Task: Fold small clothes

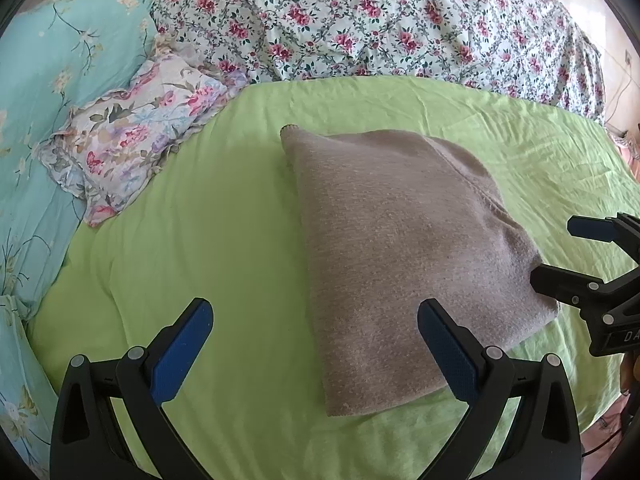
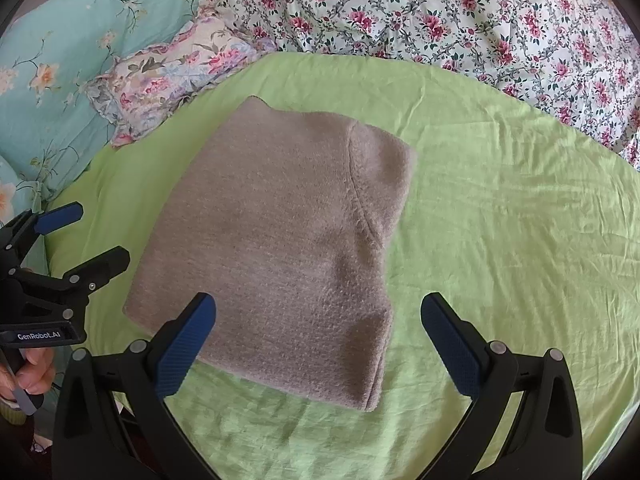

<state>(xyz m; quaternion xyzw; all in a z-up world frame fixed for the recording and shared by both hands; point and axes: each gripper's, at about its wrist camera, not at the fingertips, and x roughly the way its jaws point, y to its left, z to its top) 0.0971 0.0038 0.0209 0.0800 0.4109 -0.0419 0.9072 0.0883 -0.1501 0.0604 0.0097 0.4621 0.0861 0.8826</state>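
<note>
A grey-brown fleece garment [image 1: 400, 248] lies folded into a compact block on the green sheet [image 1: 220, 240]; it also shows in the right wrist view [image 2: 280, 248]. My left gripper [image 1: 316, 316] is open and empty, above the garment's near left edge. My right gripper [image 2: 318, 312] is open and empty, above the garment's near right edge. In the left wrist view the right gripper [image 1: 552, 252] shows at the garment's right corner. In the right wrist view the left gripper [image 2: 104, 236] shows just left of the garment.
A floral pillow [image 1: 132, 136] and a turquoise duvet [image 1: 44, 92] lie at the left. A white quilt with pink flowers [image 1: 380, 20] is bunched along the back. The green sheet [image 2: 500, 220] spreads wide to the right of the garment.
</note>
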